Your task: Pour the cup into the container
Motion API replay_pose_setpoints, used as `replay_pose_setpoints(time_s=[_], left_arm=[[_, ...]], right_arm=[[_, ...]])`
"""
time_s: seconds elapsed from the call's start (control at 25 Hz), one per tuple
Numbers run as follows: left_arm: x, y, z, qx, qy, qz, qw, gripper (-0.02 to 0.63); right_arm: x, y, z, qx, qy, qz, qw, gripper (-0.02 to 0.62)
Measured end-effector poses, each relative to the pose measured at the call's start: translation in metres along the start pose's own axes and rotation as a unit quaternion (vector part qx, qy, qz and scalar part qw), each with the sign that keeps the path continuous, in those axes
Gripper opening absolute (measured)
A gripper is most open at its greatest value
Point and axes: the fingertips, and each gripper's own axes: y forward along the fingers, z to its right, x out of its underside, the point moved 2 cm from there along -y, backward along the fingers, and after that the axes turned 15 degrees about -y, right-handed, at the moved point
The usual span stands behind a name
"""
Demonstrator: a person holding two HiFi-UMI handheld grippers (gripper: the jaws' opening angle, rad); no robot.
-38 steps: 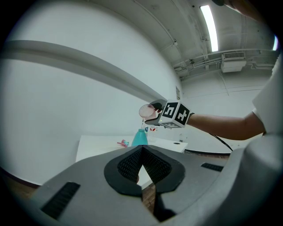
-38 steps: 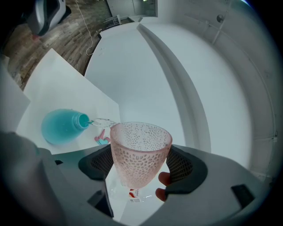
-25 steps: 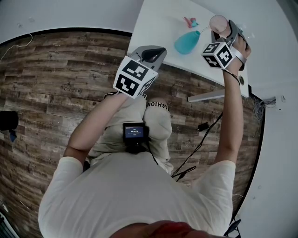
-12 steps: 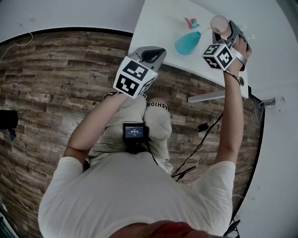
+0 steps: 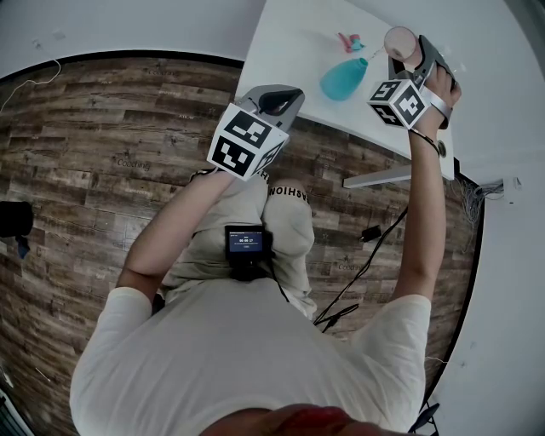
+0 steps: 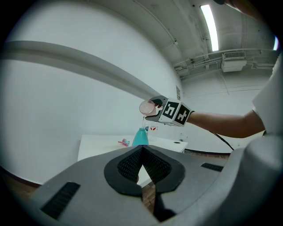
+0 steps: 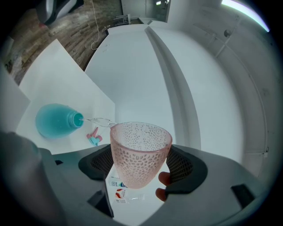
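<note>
Wood-look plank floor [image 5: 111,145], brown and grey – from 9 o'clock to the centre of the head view. White wall [image 5: 128,25] at 11 o'clock, with a dark skirting line [image 5: 145,55] at its foot. White table [image 5: 285,60] at 12 to 1 o'clock. Black cable [image 5: 362,271] trailing over the planks at 3 o'clock. Lit strip lamp [image 6: 209,26] on a pale ceiling at 1 o'clock in the left gripper view – white boxed unit [image 6: 234,65] near it at 2 o'clock.

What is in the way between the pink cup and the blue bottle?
Nothing visible. Only a clear stream runs from the pink cup into the blue bottle.
</note>
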Motion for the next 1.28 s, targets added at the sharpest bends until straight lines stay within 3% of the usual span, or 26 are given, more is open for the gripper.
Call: replay_pose_setpoints(time_s=[1.28], left_arm=[[-0.002, -0.006, -0.002, -0.005, -0.001, 0.002, 1.0, 0.011]], right_arm=[[-0.0016, -0.0018, 0.0042, 0.024, -0.049, -0.009, 0.998, 0.371]])
